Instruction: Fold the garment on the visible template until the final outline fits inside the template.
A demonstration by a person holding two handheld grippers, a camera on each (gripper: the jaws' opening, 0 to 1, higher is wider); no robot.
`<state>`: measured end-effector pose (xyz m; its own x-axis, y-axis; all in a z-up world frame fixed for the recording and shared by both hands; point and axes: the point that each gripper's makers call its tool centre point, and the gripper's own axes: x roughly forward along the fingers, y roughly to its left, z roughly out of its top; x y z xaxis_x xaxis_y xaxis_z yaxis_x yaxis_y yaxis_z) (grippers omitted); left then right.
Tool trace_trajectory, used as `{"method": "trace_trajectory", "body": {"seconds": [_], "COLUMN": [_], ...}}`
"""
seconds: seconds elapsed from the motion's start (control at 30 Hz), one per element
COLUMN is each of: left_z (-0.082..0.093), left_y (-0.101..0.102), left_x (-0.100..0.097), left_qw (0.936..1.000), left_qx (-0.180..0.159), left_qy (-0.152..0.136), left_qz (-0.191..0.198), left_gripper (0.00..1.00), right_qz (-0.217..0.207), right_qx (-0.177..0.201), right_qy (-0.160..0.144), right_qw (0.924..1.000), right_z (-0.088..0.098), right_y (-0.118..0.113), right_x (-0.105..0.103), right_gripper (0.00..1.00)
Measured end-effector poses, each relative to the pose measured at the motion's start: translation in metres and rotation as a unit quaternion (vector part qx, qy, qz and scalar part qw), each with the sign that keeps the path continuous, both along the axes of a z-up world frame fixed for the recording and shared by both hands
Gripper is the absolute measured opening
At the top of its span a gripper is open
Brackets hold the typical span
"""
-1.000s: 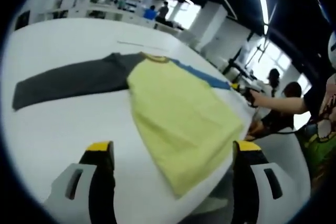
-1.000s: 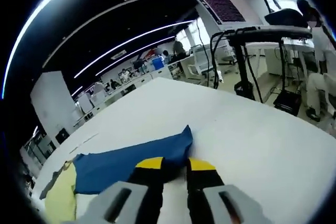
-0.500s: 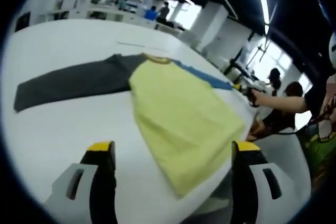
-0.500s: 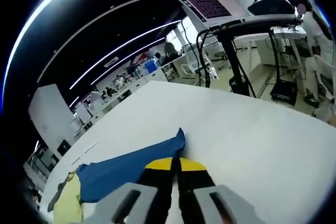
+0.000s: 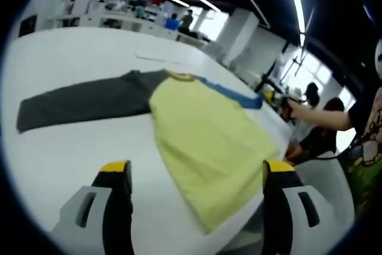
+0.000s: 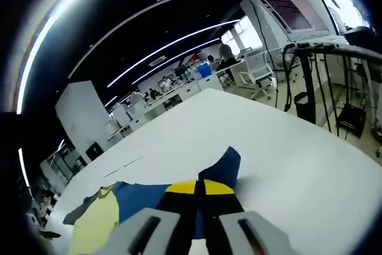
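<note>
One garment (image 5: 203, 135), a soft long-sleeved shirt with a pale yellow body, lies spread on the smooth white table (image 5: 71, 153). In the left gripper view its dark grey sleeve (image 5: 83, 100) stretches flat and straight away from the body, while the blue sleeve (image 5: 230, 91) runs along the far edge toward the other gripper, and the yellow hem reaches the table's near rim. A narrow ribbed collar (image 5: 179, 76) sits where the two sleeves meet. The left gripper (image 5: 197, 174) hangs over the near part of the table, its yellow-tipped jaws spread wide and touching no cloth. In the right gripper view the right gripper (image 6: 200, 188) has its jaws pressed together, pinching the cuff end of the blue sleeve (image 6: 218, 168), which rises off the table in a soft peaked fold just beyond the tips. A thin pale strip (image 6: 122, 165) lies on the table well beyond the shirt. Past the table stand white desks, a metal stand and long ceiling lights.
</note>
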<state>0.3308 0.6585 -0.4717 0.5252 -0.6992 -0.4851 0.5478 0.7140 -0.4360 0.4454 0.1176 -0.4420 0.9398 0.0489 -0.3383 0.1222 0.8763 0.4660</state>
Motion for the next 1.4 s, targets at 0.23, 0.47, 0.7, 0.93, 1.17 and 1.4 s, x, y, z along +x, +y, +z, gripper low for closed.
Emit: {"method": "trace_trajectory", "body": {"seconds": [0.23, 0.47, 0.7, 0.93, 1.17, 1.4], "left_z": [0.006, 0.011, 0.017, 0.025, 0.024, 0.021], "left_y": [0.008, 0.010, 0.012, 0.017, 0.017, 0.022], "left_x": [0.004, 0.006, 0.008, 0.016, 0.014, 0.015], "left_qw": [0.9998, 0.9994, 0.9991, 0.9981, 0.9979, 0.9977], "left_qx": [-0.007, -0.013, -0.017, -0.026, -0.027, -0.025], "left_qy": [-0.010, -0.016, -0.024, -0.037, -0.035, -0.032], "left_qz": [0.018, 0.026, 0.030, 0.043, 0.048, 0.054], "left_gripper": [0.86, 0.85, 0.84, 0.84, 0.83, 0.82], "right_qz": [0.082, 0.132, 0.176, 0.215, 0.259, 0.293], "right_qx": [0.014, 0.019, 0.041, 0.054, 0.064, 0.079], "right_qy": [-0.024, -0.036, -0.039, -0.041, -0.049, -0.058], "right_qw": [0.9963, 0.9904, 0.9827, 0.9743, 0.9624, 0.9509], "right_z": [0.021, 0.029, 0.023, 0.021, 0.026, 0.033], "right_y": [0.054, 0.097, 0.135, 0.176, 0.226, 0.274], "right_x": [0.026, 0.051, 0.070, 0.081, 0.090, 0.095], "right_gripper": [0.00, 0.00, 0.00, 0.00, 0.00, 0.00]}}
